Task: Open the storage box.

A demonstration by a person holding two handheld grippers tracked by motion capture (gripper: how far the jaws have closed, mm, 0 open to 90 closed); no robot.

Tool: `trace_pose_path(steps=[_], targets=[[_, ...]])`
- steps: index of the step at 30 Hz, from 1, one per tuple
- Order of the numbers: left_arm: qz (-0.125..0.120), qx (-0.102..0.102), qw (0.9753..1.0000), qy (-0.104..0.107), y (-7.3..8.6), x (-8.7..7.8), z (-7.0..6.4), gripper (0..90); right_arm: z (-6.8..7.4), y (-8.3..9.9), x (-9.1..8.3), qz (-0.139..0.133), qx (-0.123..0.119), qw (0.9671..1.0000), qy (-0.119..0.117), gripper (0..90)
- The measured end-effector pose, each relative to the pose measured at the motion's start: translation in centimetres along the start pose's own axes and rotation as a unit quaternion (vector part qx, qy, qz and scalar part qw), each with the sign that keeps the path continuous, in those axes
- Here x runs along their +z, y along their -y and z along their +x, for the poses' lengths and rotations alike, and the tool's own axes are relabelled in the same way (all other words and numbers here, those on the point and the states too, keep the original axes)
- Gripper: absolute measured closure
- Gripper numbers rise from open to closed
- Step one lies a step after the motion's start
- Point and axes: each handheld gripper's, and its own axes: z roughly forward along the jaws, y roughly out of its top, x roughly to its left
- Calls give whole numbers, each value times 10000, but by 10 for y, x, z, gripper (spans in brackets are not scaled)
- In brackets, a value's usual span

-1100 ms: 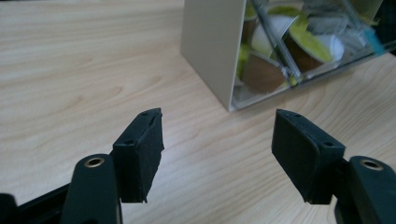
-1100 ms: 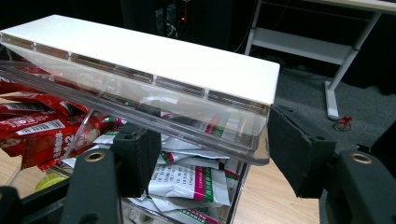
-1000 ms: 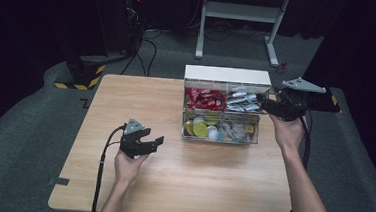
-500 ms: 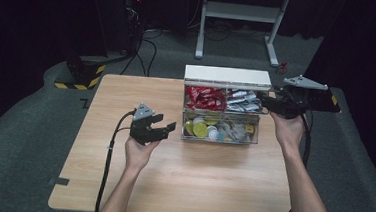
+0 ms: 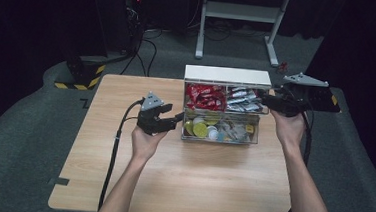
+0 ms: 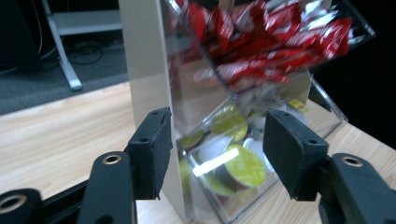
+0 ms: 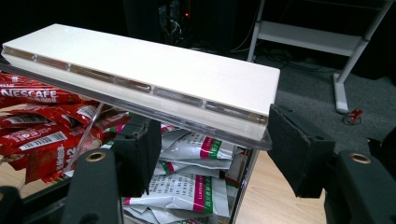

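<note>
Organizer (image 5: 222, 104) sits centre frame, long axis left-right. Left gripper (image 5: 177, 118), jaws spread, straddles its lower-left corner. Right gripper (image 5: 266, 100), jaws spread, brackets the upper-right lid (image 7: 140, 65) corner.

This place looks like a lab or a recording studio, not a home. Black curtains (image 5: 41, 20) close the dark room, and grey carpet (image 5: 18, 144) covers the floor. One wooden table (image 5: 180, 185) stands alone under the light. Behind it is a white metal stand (image 5: 242, 12), loose cables (image 5: 148, 43) on the floor, and yellow-black hazard tape (image 5: 85, 76).
</note>
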Motion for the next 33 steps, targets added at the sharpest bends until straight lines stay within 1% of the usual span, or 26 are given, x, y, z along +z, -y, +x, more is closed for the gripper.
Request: trace_pose_path(steps=[1, 4, 5, 6, 7, 8, 9, 10, 11, 14, 16, 17, 22, 24, 25, 26, 28, 30, 33], targets=[[-51, 14, 10000, 28, -4, 1, -2, 436, 0, 0, 0, 7, -6, 10000, 11, 368], [-102, 43, 9999, 32, -10, 2, -3, 451, 1, 0, 0, 12, -29, 10000, 37, 371], [-102, 43, 9999, 32, -10, 2, -3, 454, 1, 0, 0, 12, -29, 10000, 37, 371], [-127, 63, 9999, 21, -15, 3, -4, 461, 1, -1, 0, 14, -39, 10000, 48, 383], [-127, 63, 9999, 21, -15, 3, -4, 466, 1, -1, 0, 14, -39, 10000, 48, 383], [-142, 115, 9998, 32, -20, 4, -6, 472, 0, -1, 0, 27, -9, 10000, 50, 398], [-142, 115, 9998, 32, -20, 4, -6, 475, 0, -1, 0, 27, -9, 10000, 50, 398], [-159, 150, 9997, 50, -24, 4, -8, 475, 0, -1, 0, 34, -20, 10000, 58, 403], [-199, 177, 9996, 101, -28, 5, -10, 488, -1, -1, 0, 38, -45, 10000, 61, 414], [-179, 206, 9995, 126, -35, 8, -12, 493, -2, -1, 0, 53, -25, 10000, 35, 423], [-193, 208, 9995, 140, -37, 9, -13, 506, -2, -2, 0, 67, -17, 10000, 36, 426], [-158, 213, 9996, 137, -40, 12, -14, 508, -2, -2, 1, 82, -36, 9999, 66, 431], [-141, 256, 9995, 140, -47, 18, -17, 551, -2, -2, 2, 110, -43, 9999, 86, 434], [-82, 408, 9991, 80, -51, 22, -20, 571, -2, -2, 2, 114, -10, 9999, 82, 435], [-82, 408, 9991, 80, -51, 22, -20, 579, -2, -2, 2, 111, -6, 9999, 88, 435], [-61, 436, 9990, 72, -52, 24, -21, 579, -2, -2, 2, 111, -6, 9999, 88, 435], [8, 499, 9987, 44, -55, 29, -23, 607, -1, -1, 3, 110, 7, 9999, 116, 436], [-1, 522, 9986, 35, -56, 31, -24, 629, -3, 0, 5, 104, 24, 9999, 92, 441], [12, 503, 9987, 36, -58, 33, -25, 662, -4, 1, 5, 89, 56, 9999, 72, 443]])
